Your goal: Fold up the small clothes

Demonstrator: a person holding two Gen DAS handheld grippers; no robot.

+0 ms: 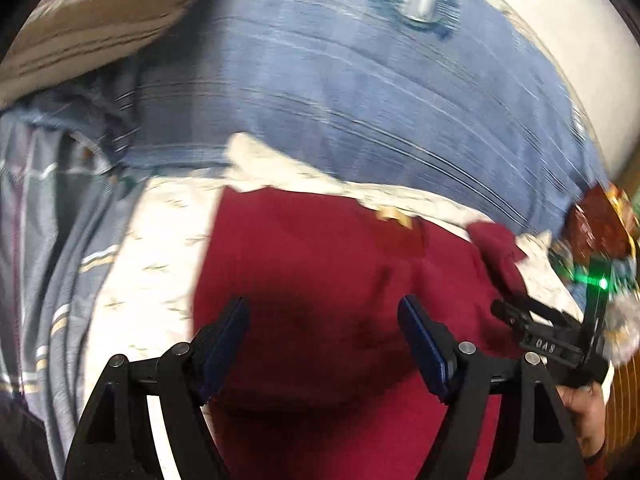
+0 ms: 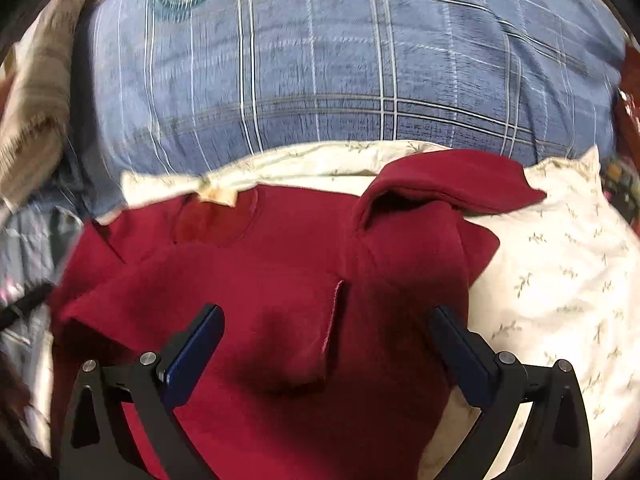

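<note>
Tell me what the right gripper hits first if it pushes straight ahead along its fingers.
Probably the red garment: the right gripper is open right over it, fabric filling the gap. Depth is unclear.

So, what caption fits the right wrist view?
Open right tool poised over a red garment on a cream floral sheet.

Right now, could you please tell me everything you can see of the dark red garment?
The dark red garment looks like soft knit or fleece. It lies spread on a cream leaf-print sheet, a sleeve folded across its upper part, a tan label at the neckline. A fold edge runs down its middle. Both the left gripper and the right gripper are open above it, gripping nothing.
</note>
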